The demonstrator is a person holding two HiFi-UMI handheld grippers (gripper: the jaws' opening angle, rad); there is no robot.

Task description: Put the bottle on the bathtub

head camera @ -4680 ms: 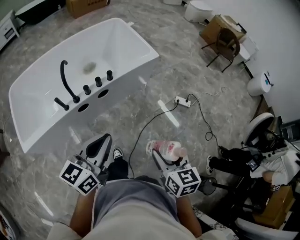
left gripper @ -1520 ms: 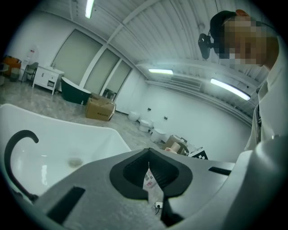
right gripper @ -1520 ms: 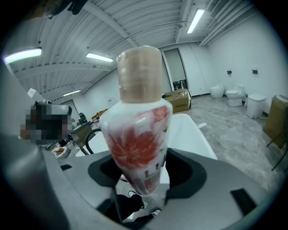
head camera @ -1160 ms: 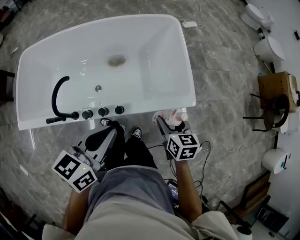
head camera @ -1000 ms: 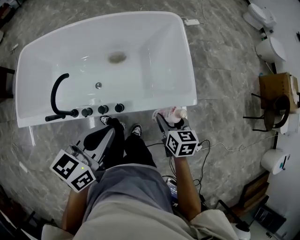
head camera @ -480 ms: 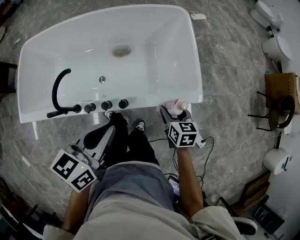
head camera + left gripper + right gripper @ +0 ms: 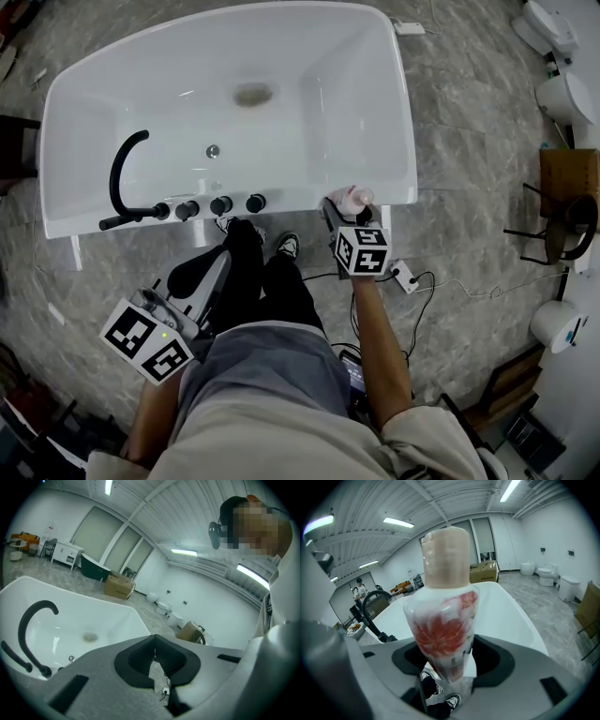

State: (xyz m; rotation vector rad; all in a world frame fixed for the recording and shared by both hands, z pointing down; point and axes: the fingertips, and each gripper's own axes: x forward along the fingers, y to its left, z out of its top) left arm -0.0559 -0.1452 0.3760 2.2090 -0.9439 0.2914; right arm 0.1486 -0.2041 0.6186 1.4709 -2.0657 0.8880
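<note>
White bathtub (image 7: pixel 405 122) is faced squarely. Flower-printed bottle (image 7: pixel 445 606) is held upright at its near right rim corner, clamped in the right gripper (image 7: pixel 345 214), likely for setting down. Left gripper (image 7: pixel 154 656) is kept closed, empty, aside.

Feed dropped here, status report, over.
Left gripper shut, empty. Right gripper shut on bottle, at bathtub near rim. Knobs well left, nothing blocking.

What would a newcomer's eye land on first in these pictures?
The large white bathtub fills the top of the head view, a curved black faucet on its near rim. At its near right corner the right gripper clamps a clear plastic bottle with a red flower print and a beige cap.
</note>
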